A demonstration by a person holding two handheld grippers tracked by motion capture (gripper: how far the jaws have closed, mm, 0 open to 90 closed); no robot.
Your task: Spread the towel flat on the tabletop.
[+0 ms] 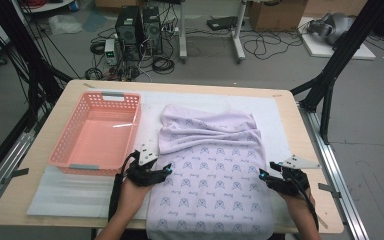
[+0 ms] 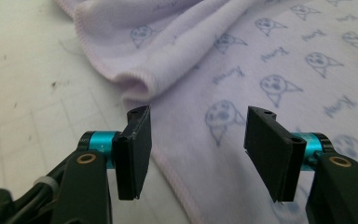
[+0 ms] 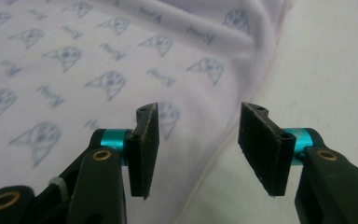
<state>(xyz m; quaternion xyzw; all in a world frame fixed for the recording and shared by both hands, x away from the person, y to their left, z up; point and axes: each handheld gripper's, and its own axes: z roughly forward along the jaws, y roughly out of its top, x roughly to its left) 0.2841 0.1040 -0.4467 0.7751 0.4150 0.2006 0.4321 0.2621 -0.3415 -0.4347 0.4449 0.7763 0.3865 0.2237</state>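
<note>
Wooden table (image 1: pixel 300 135), white mat (image 1: pixel 275 115); towel (image 1: pixel 210 170) central, basket (image 1: pixel 97 132) at 10 o'clock; left gripper (image 1: pixel 166 171) and right gripper (image 1: pixel 263 175) wide, empty; cables (image 1: pixel 155 55) on floor.

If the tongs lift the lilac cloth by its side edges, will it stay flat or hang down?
The lilac cloth will probably sag: its far end already lies in soft folds. It looks thin and light, so the open left tongs and right tongs should lift it easily.

A pale lilac terry towel (image 1: pixel 212 170), printed with small blue cat faces and script words, is spread flat on the table, its near end draped over the front edge, its far end bunched into soft folds.
</note>
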